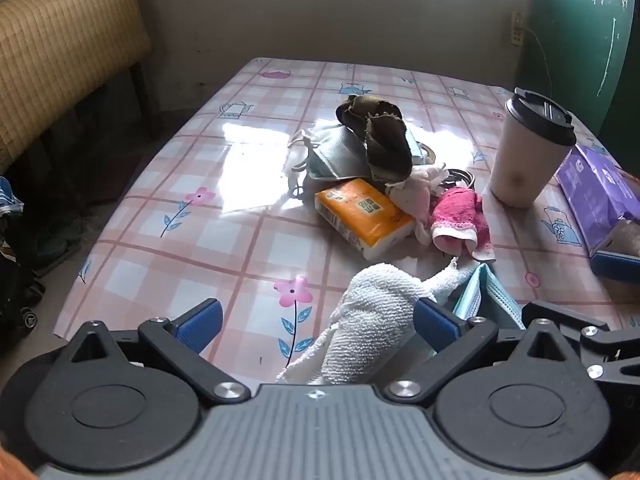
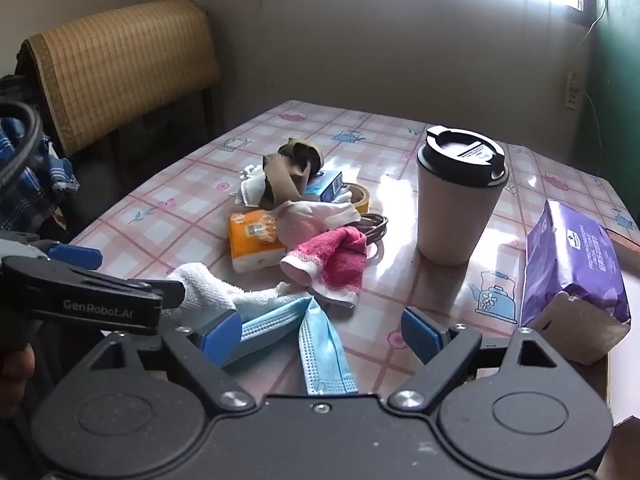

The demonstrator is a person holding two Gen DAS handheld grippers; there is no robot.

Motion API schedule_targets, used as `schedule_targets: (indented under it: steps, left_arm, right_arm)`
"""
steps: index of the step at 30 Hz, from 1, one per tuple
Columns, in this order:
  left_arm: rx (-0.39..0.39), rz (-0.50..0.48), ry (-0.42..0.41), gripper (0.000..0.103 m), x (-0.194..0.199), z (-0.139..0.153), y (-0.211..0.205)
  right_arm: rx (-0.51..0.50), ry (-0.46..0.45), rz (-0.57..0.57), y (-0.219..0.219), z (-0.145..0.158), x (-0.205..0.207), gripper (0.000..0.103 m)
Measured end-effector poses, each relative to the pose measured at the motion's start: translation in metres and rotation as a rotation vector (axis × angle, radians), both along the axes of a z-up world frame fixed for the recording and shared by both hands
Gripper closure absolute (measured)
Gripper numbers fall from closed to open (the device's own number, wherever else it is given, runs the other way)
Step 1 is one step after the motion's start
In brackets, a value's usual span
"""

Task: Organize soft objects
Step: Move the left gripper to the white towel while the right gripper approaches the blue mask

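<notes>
My left gripper [image 1: 318, 320] is open low over the near edge of the checked table [image 1: 160, 216]. A white terry towel [image 1: 368, 320] lies between its jaws, close to the right pad and not squeezed. My right gripper [image 2: 322, 336] is also open, with a light blue face mask [image 2: 324, 352] lying between its jaws and a second mask [image 2: 268, 322] by its left pad. Farther back lies a heap: a pink washcloth [image 2: 336, 260], a pale pink cloth [image 2: 308, 216], an orange tissue pack [image 2: 254, 240], an olive-brown cloth [image 1: 380, 140] and grey masks [image 1: 336, 156].
A lidded paper cup [image 2: 456, 204] stands right of the heap. A purple tissue pack [image 2: 572, 264] lies at the table's right edge. Behind the heap are a small blue box [image 2: 326, 186], a tape roll [image 2: 360, 196] and coiled cord [image 2: 376, 224]. A woven-backed chair [image 2: 120, 68] stands left.
</notes>
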State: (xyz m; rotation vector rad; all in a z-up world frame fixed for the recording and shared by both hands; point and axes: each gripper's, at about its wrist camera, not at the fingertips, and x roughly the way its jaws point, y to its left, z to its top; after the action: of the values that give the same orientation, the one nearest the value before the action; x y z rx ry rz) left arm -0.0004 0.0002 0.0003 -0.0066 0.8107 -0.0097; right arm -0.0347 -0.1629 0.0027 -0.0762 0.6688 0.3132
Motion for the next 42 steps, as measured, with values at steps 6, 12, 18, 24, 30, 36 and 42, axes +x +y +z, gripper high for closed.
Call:
schedule_targets:
  steps: [6,12,18,24,30,36,42]
  left_arm:
    - [0.035,-0.012,0.027,0.000,-0.001,-0.005,-0.006]
    - [0.038,-0.018,0.048,0.000,0.003,-0.005,-0.004]
    - [0.042,-0.024,0.055,0.000,0.004,-0.006,-0.005]
    - [0.044,-0.026,0.060,0.000,0.006,-0.008,-0.006]
    - [0.045,-0.024,0.063,0.000,0.006,-0.010,-0.006]
    - [0.040,-0.022,0.066,0.000,0.007,-0.012,-0.005]
    - [0.040,-0.023,0.067,0.000,0.007,-0.013,-0.005]
  right_arm:
    - [-0.019,0.002,-0.011,0.007,-0.010,-0.006,0.002]
    - [0.012,0.055,0.003,0.003,-0.013,0.000,0.002]
    - [0.022,0.080,0.008,0.002,-0.015,0.004,0.002]
    - [0.024,0.086,0.011,0.003,-0.017,0.004,0.002]
    - [0.023,0.090,0.012,0.003,-0.019,0.004,0.002]
    - [0.022,0.095,0.015,0.003,-0.020,0.005,0.002]
    - [0.021,0.096,0.015,0.003,-0.020,0.006,0.002]
